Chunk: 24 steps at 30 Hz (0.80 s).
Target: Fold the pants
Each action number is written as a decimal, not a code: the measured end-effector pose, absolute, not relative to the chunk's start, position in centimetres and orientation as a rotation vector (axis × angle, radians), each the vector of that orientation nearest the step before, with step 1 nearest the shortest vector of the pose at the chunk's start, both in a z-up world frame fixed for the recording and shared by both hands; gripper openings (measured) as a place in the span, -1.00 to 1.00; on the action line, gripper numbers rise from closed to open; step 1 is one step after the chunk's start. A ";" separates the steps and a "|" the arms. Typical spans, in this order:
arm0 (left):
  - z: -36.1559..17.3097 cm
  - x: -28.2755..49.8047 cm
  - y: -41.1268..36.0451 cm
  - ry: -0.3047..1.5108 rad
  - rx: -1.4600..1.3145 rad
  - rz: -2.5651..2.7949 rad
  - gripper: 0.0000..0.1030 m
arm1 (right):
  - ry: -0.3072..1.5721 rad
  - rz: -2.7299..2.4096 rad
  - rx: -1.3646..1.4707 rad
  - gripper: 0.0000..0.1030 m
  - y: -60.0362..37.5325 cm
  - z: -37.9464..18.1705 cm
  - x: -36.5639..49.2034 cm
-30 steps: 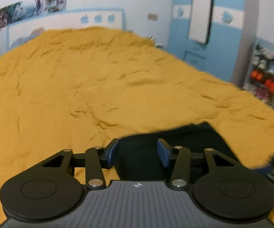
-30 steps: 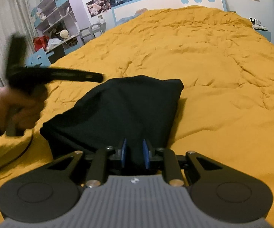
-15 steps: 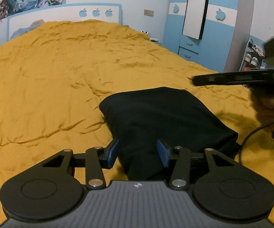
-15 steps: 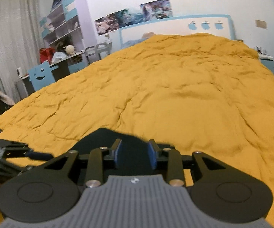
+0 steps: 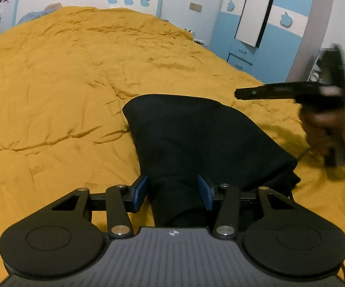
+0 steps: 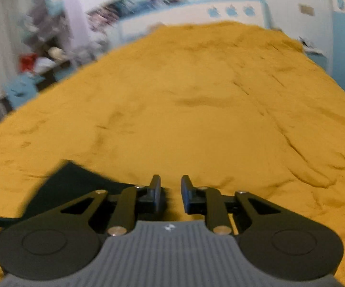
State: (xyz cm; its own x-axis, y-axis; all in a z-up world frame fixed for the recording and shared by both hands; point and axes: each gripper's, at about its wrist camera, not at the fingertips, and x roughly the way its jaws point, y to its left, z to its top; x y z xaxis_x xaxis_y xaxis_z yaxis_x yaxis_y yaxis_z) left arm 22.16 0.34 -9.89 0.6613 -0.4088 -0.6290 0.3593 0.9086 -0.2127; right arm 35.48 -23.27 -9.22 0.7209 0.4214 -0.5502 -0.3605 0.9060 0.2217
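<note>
The black pants (image 5: 196, 138) lie folded in a compact bundle on the yellow bedspread (image 5: 65, 83). My left gripper (image 5: 173, 192) is open, its blue pads either side of the bundle's near end without closing on it. My right gripper (image 6: 170, 196) is open and empty, raised over bare bedspread; a corner of the pants (image 6: 72, 179) shows at its lower left. In the left wrist view the right gripper (image 5: 292, 91) is seen held in a hand, off to the right above the bed.
A white headboard (image 5: 88, 0) with apple shapes stands at the far end of the bed. A blue wardrobe (image 5: 256, 35) is on the right. Shelves and a desk with clutter (image 6: 41, 47) are on the left, blurred.
My right gripper let go of the pants, opened and lifted away to the right. My left gripper stayed open and drew in close to the bundle's near end.
</note>
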 end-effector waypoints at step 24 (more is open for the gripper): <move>-7.1 18.5 2.0 0.711 -0.082 -0.480 0.04 | 0.737 0.531 -0.013 -0.39 -24.2 -6.0 25.6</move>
State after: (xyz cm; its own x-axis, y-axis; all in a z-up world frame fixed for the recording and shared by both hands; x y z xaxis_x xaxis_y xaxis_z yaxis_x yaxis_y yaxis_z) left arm 18.52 2.05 -7.13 0.6545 -0.4501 -0.6075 0.3956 0.8886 -0.2321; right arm 25.55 -24.16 -6.03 0.6150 0.4562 -0.6431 -0.4649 0.8686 0.1716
